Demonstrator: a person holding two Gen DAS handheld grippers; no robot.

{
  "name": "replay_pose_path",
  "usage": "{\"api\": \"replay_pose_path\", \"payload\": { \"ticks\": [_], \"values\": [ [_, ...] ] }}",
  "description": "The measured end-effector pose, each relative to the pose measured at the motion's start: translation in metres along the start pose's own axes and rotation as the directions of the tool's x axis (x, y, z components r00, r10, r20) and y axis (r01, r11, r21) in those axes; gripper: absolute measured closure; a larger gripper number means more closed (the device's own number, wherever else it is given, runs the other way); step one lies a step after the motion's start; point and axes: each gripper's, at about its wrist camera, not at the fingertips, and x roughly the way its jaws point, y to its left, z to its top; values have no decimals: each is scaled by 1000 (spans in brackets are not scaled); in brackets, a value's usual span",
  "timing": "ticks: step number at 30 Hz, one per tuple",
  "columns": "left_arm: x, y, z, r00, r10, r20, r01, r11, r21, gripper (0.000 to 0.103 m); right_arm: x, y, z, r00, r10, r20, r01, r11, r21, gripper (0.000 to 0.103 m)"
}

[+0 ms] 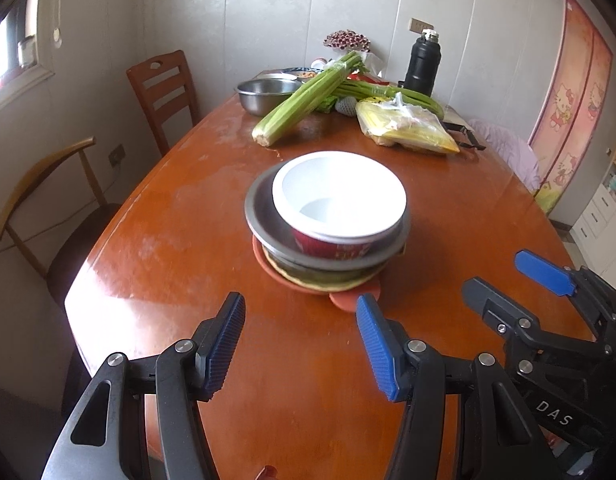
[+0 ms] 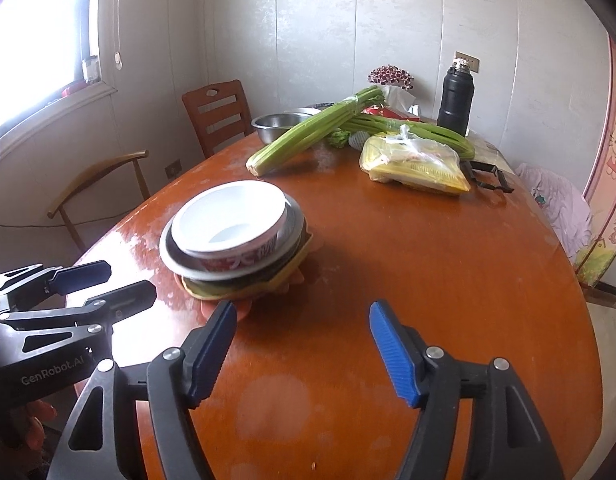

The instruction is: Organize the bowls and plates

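From my left wrist camera I see my left gripper point(image 1: 300, 344) low over the brown table point(image 1: 180, 264), its blue-padded jaws apart with nothing between them. Just ahead sits a stack: a white bowl with a red outside point(image 1: 339, 196) nested in a grey bowl point(image 1: 268, 220), on a yellowish plate point(image 1: 319, 280) over an orange mat point(image 1: 343, 300). My right gripper point(image 1: 507, 276) comes in from the right, jaws apart and empty. Farther back lie celery point(image 1: 304, 98), a steel bowl point(image 1: 264, 94), a yellow bag point(image 1: 407, 128) and a black flask point(image 1: 421, 62).
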Motion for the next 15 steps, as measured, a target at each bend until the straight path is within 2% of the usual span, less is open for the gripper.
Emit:
{"api": "replay_pose_path", "payload": {
  "ticks": [15],
  "values": [
    [-3, -6, -23, 1000, 10, 4, -10, 1000, 18, 43, -15, 11, -33, 1000, -25, 3, 25, 1000, 3, 30]
  ]
}}
